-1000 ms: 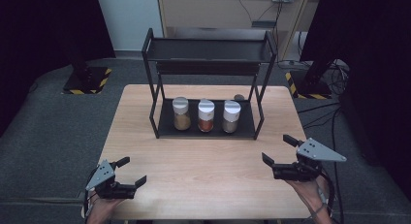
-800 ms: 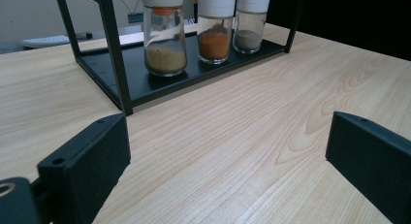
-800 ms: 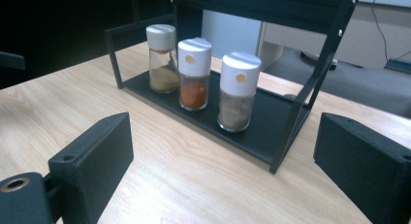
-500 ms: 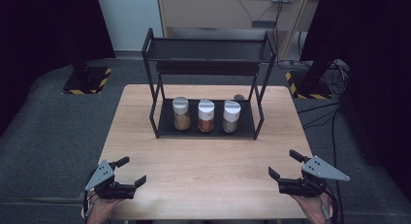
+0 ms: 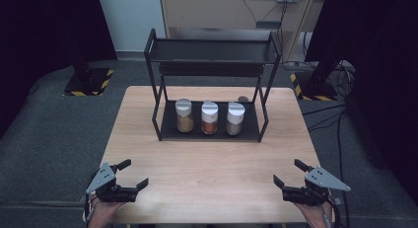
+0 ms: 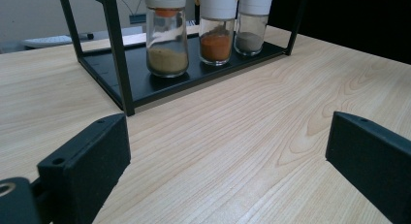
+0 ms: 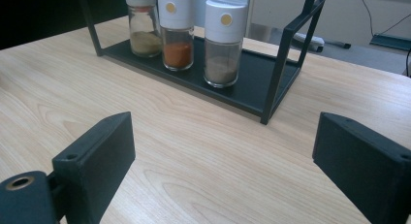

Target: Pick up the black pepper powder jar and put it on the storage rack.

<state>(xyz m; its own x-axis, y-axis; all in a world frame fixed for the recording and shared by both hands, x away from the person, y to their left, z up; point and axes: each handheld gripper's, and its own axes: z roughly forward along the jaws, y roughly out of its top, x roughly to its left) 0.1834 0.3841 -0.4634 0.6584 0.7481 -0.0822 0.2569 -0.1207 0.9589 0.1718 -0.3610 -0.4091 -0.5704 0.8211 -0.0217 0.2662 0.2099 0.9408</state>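
Three jars stand in a row on the bottom tray of a black rack (image 5: 212, 65), at the table's centre toward 12 o'clock. Yellow jar (image 5: 184, 115) at the 9 o'clock end, orange jar (image 5: 209, 117) in the middle, grey jar (image 5: 234, 119) at the 3 o'clock end; just beside one another. Each is clear glass, part-filled with powder, white cap on top. In the right gripper view the caps of the orange and grey jars carry a small yellow dot. Upper shelf of the rack holds nothing I can make out.

Table (image 5: 207, 164): pale wood grain, on grey carpet. Dark curtains at both sides, a pale cabinet and cables behind.

Left gripper (image 5: 130, 173) at 7 o'clock, jaws wide apart, nothing between them. Right gripper (image 5: 288, 173) at 5 o'clock, jaws spread wide, nothing between them, closing a little. Both well apart from the rack.

Against the earlier frame: right gripper sits lower and nearer the table's near edge; left gripper and jars unchanged.
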